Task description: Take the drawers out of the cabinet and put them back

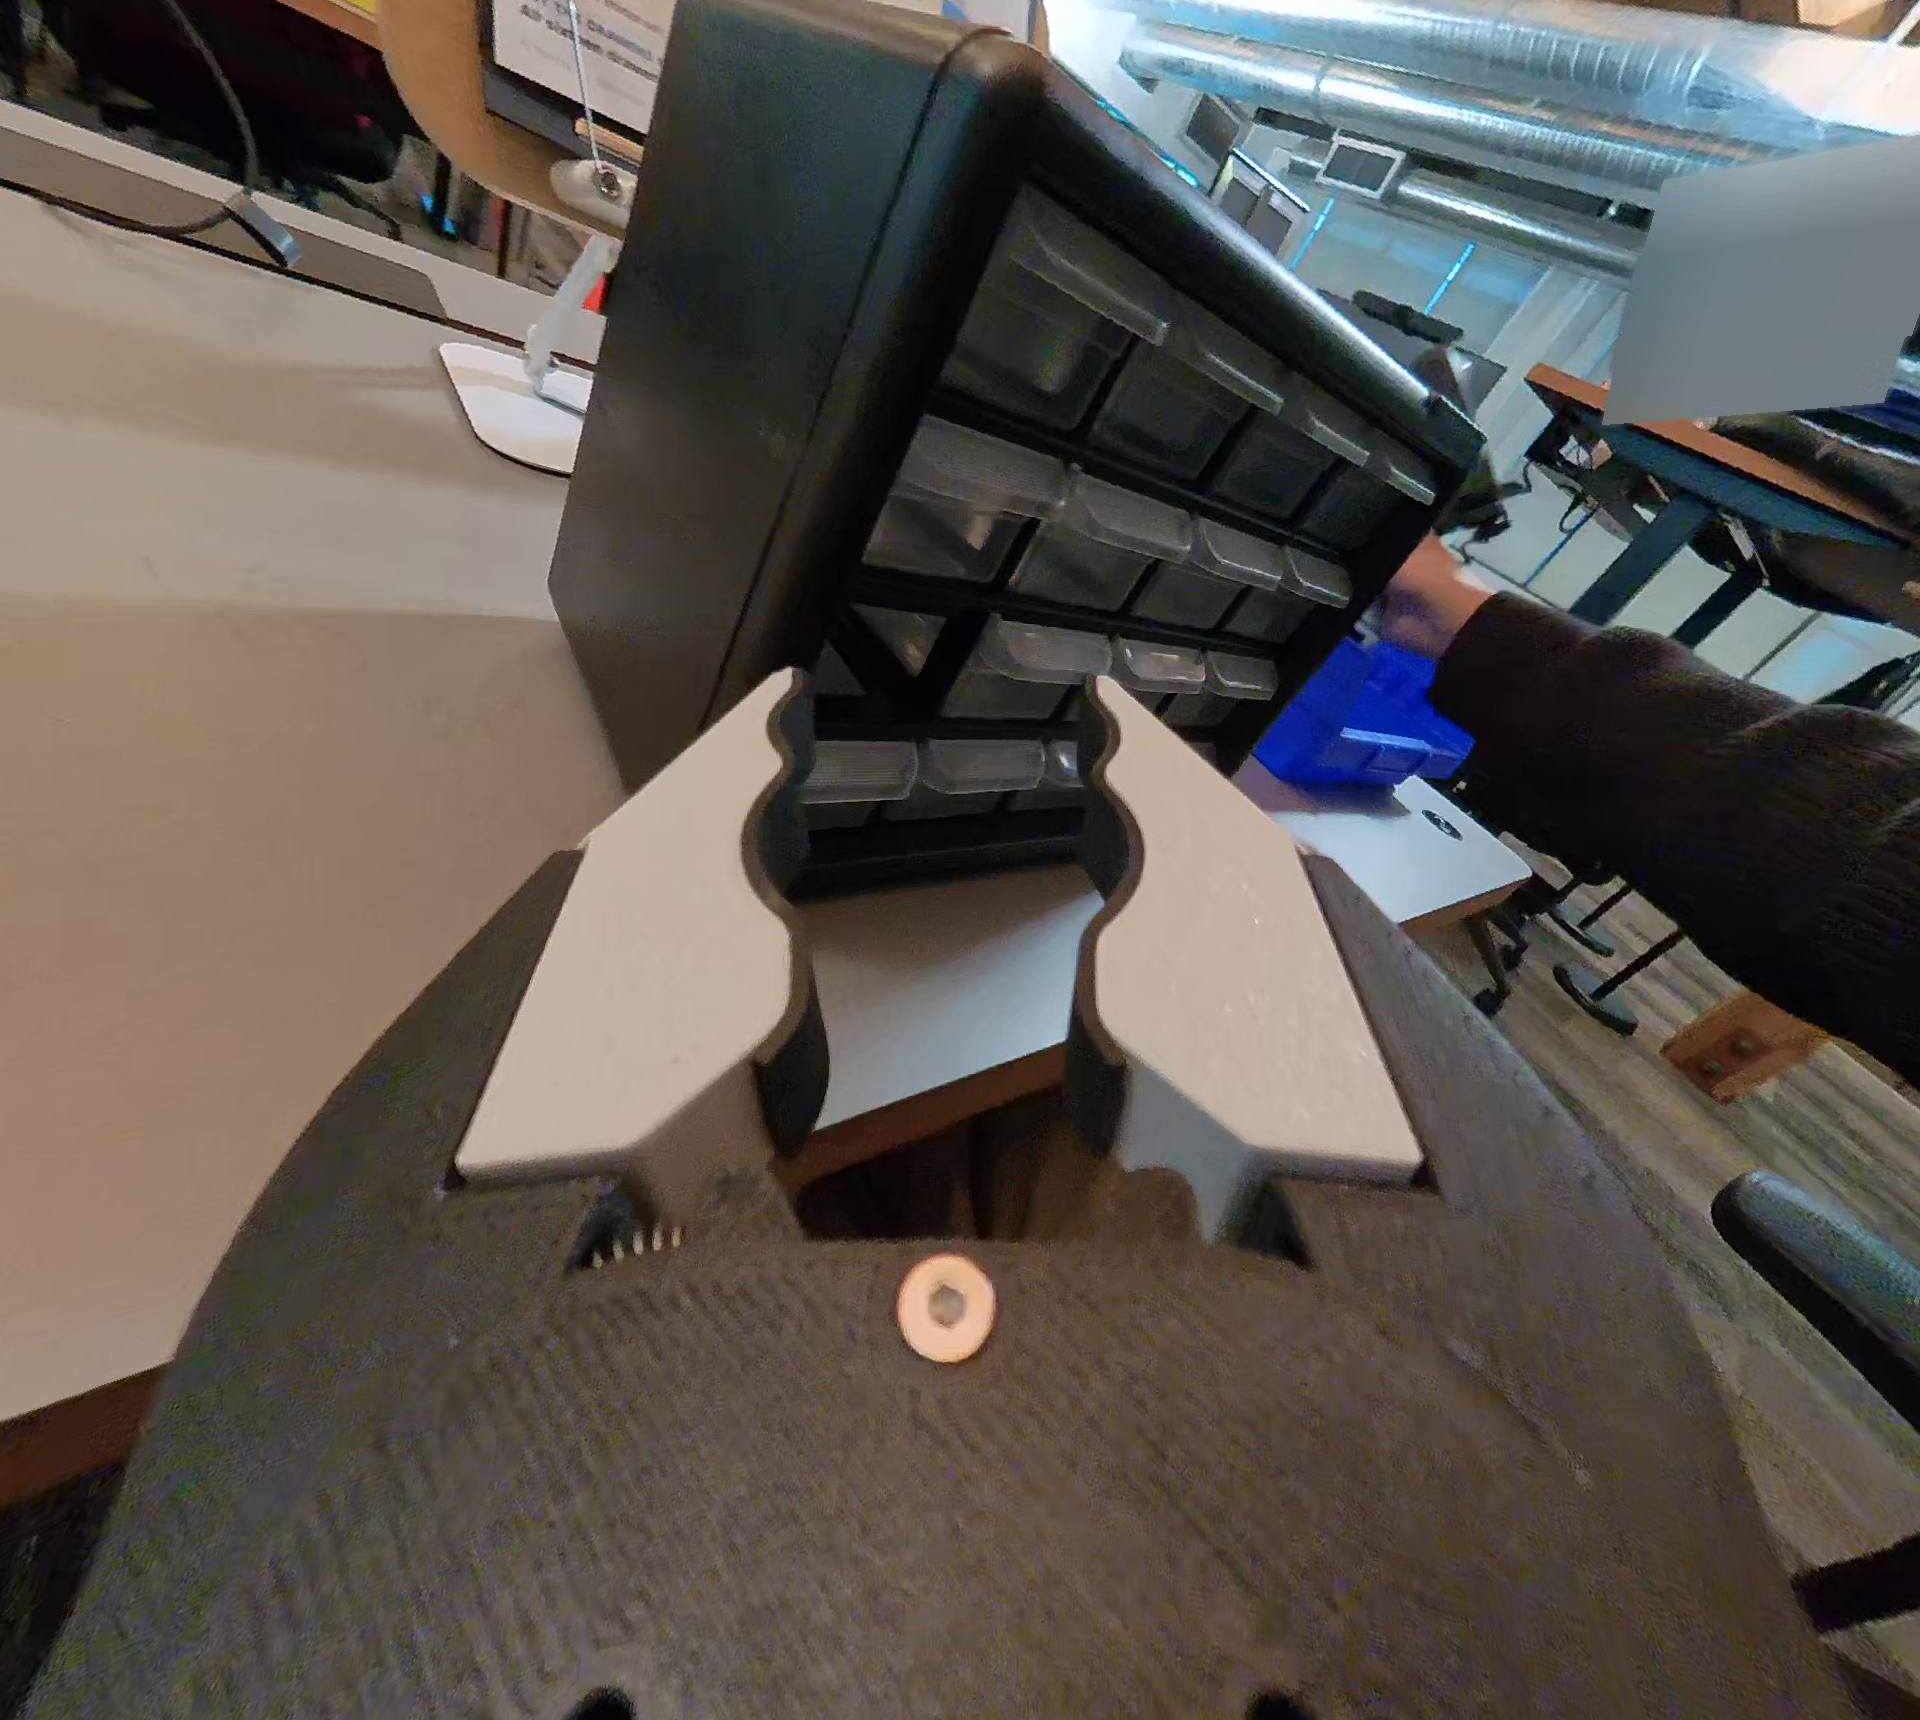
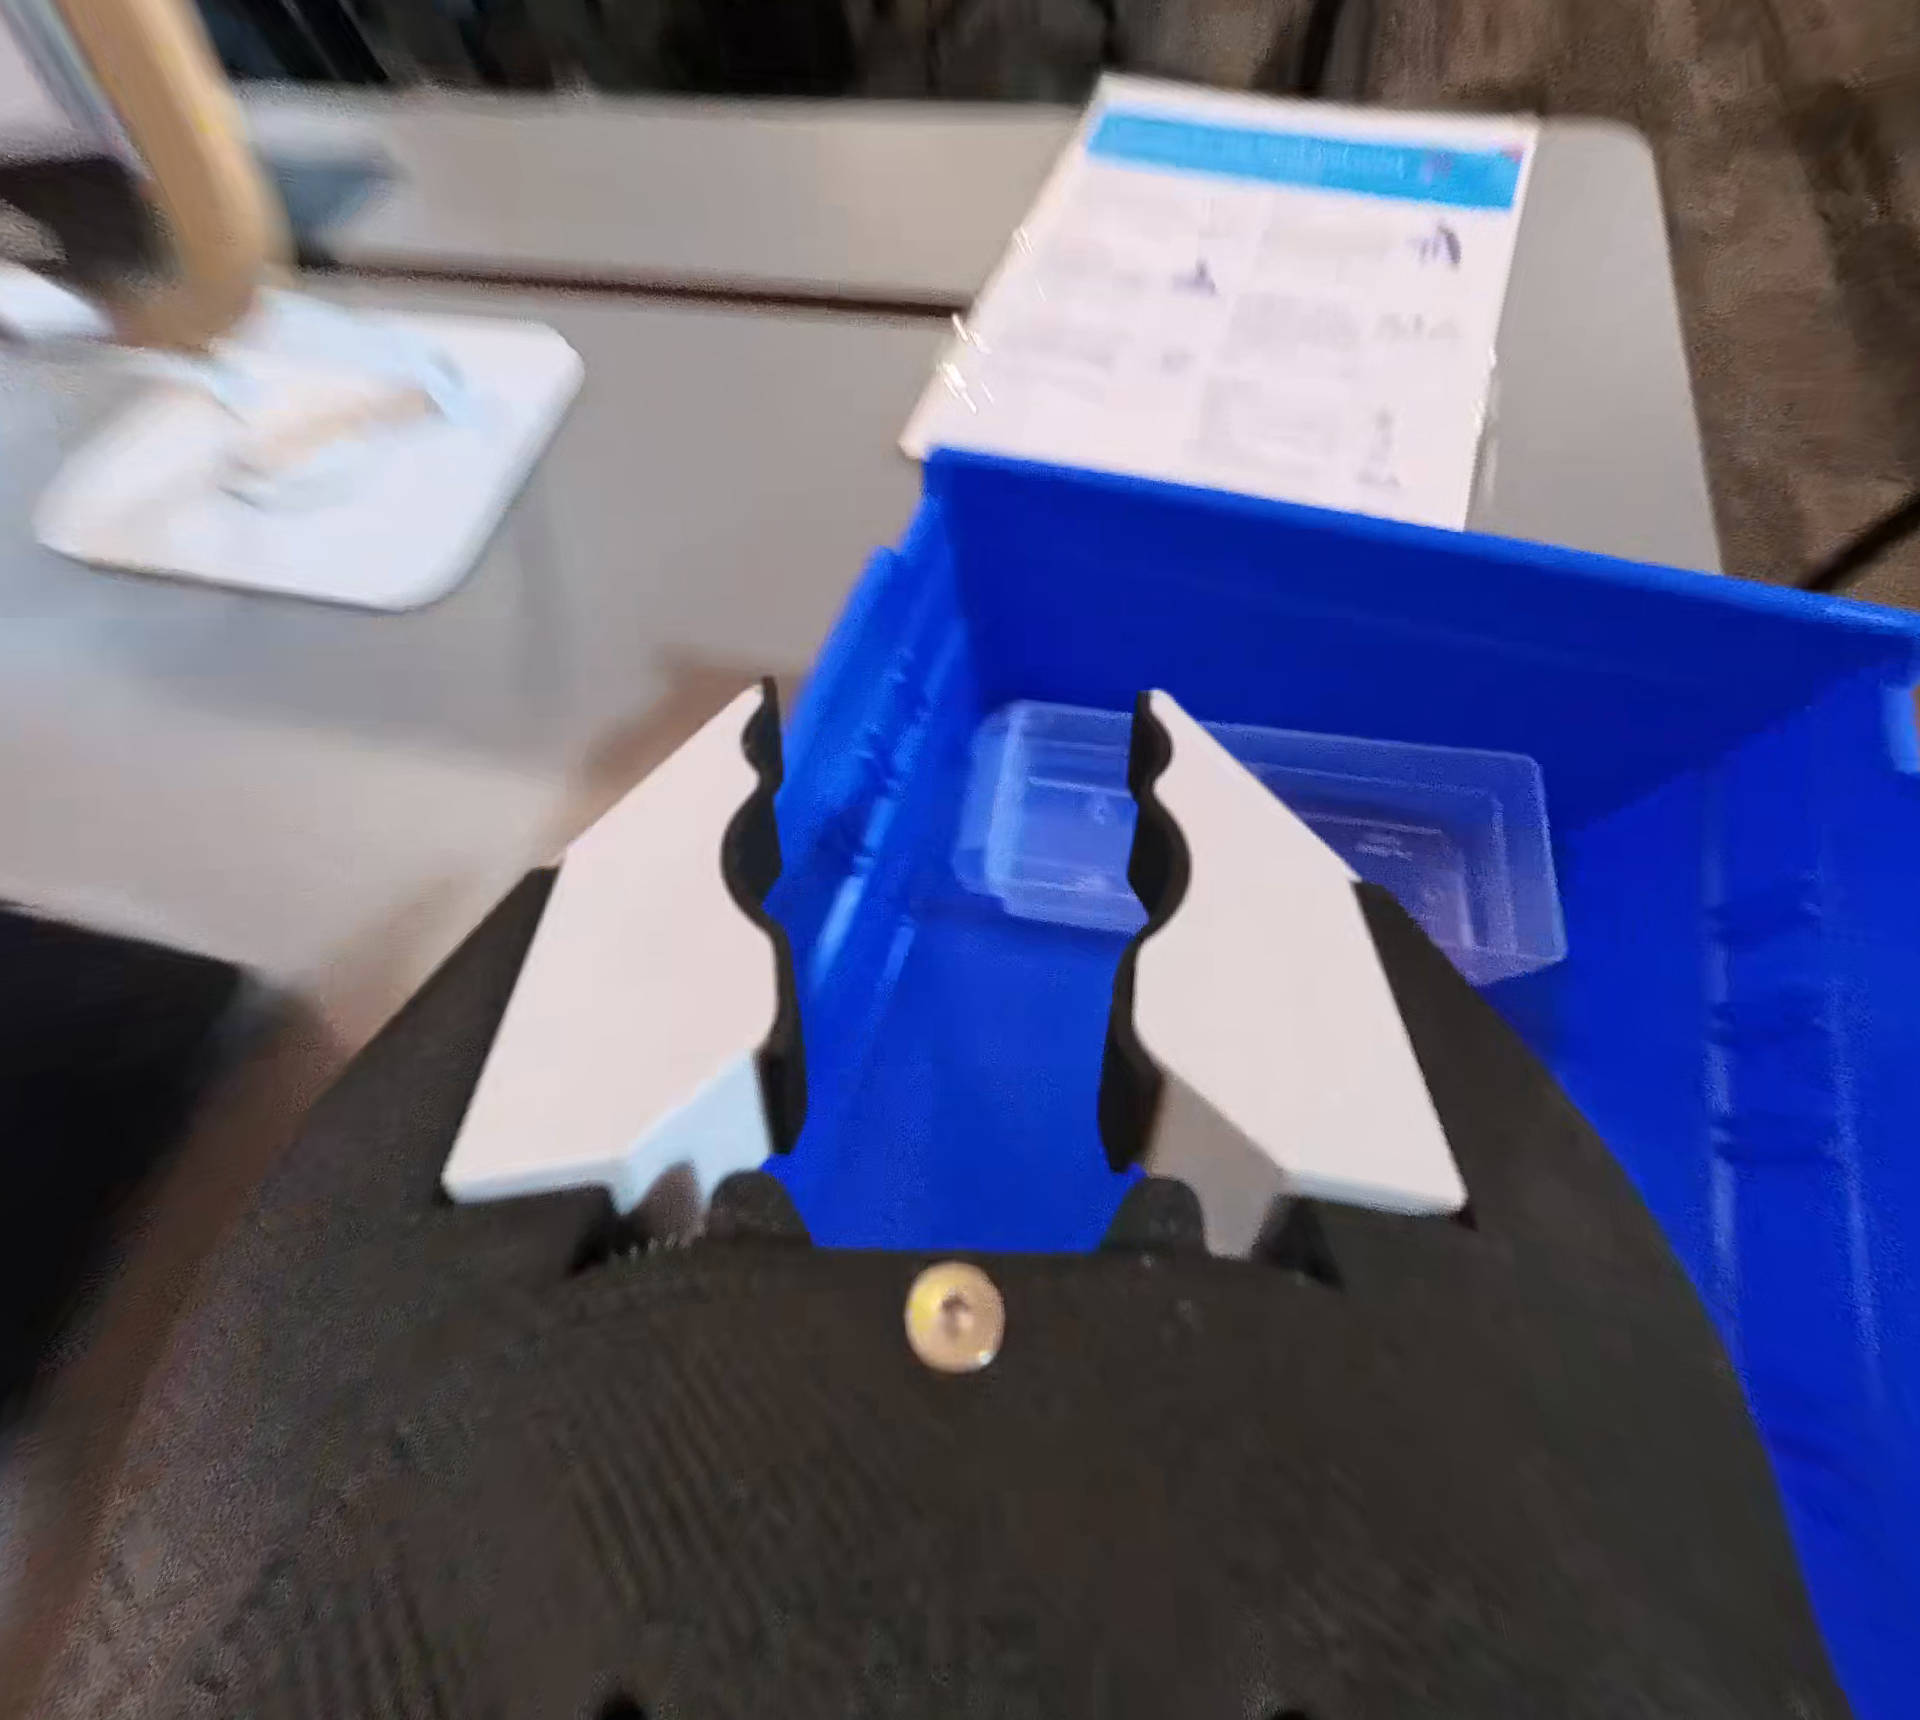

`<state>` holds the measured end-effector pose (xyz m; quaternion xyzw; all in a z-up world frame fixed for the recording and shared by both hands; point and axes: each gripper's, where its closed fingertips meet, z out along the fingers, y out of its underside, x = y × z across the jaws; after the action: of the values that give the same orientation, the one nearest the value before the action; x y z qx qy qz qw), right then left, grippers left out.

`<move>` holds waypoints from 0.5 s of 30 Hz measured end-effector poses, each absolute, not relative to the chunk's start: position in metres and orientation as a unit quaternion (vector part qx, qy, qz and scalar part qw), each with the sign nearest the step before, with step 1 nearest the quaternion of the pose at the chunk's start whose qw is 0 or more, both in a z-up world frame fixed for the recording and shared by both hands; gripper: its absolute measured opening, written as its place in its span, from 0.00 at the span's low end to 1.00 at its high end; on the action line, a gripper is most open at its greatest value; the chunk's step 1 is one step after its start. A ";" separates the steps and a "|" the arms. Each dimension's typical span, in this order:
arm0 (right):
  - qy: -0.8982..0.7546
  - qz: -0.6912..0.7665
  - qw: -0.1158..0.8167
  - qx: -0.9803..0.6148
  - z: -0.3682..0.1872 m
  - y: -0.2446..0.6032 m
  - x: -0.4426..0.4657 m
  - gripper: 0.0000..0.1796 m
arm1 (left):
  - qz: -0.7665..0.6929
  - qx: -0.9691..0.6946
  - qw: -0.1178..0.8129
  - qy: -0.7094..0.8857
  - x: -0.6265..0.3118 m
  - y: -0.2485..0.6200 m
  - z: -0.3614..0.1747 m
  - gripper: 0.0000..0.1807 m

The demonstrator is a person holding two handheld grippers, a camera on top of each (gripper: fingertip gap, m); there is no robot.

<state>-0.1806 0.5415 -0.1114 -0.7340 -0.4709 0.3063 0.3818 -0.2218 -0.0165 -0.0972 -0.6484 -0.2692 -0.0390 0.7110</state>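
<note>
A black cabinet (image 1: 790, 340) with several clear drawers (image 1: 1049, 320) stands on the grey table (image 1: 260, 735); one slot in its third row looks empty. My left gripper (image 1: 940, 704) is open and empty, low in front of the cabinet's bottom rows. My right gripper (image 2: 956, 714) is open and empty, above a blue bin (image 2: 1351, 631). A clear drawer (image 2: 1049, 829) lies on the bin's floor between my fingers, apart from them. The bin also shows in the left wrist view (image 1: 1361, 725), to the right of the cabinet, with a dark sleeve (image 1: 1683, 797) reaching to it.
A white stand base (image 2: 312, 465) with a cardboard board sits at the back left. A printed sheet (image 2: 1247, 299) lies behind the bin. The table's front edge (image 1: 935, 1109) is just below my left gripper. Other desks and chairs stand to the right.
</note>
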 end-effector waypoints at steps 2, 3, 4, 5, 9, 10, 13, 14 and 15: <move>-0.441 0.384 0.399 -0.706 -0.069 0.516 -0.171 0.37 | -0.042 -0.655 0.710 -0.257 -0.216 -0.013 -0.097 0.27; -0.434 0.427 0.406 -0.682 -0.046 0.494 -0.164 0.37 | -0.046 -0.659 0.709 -0.248 -0.211 -0.010 -0.098 0.26; -0.428 0.474 0.409 -0.652 -0.024 0.464 -0.155 0.37 | -0.055 -0.663 0.708 -0.237 -0.205 -0.006 -0.098 0.23; -0.419 0.528 0.410 -0.614 -0.003 0.428 -0.142 0.35 | -0.069 -0.667 0.706 -0.228 -0.198 0.000 -0.099 0.22; -0.348 0.719 0.429 -0.422 0.032 0.261 -0.077 0.00 | -0.095 -0.707 0.676 -0.184 -0.166 0.027 -0.116 0.23; -0.336 0.722 0.437 -0.418 0.017 0.232 -0.074 0.00 | -0.079 -0.718 0.670 -0.172 -0.162 0.032 -0.120 0.22; -0.406 0.700 0.373 -0.454 -0.048 0.152 -0.096 0.05 | 0.021 -0.748 0.648 -0.145 -0.172 0.047 -0.133 0.16; -0.440 0.691 0.333 -0.467 -0.065 0.132 -0.105 0.16 | 0.038 -0.747 0.647 -0.144 -0.177 0.053 -0.132 0.14; -0.471 0.681 0.293 -0.478 -0.075 0.117 -0.112 0.24 | 0.035 -0.743 0.650 -0.155 -0.180 0.059 -0.129 0.12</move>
<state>-0.1125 0.1174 -0.0754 -0.4779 -0.4707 0.6813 0.2931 -0.1799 0.0590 -0.1290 -0.7428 -0.1546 0.0347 0.6505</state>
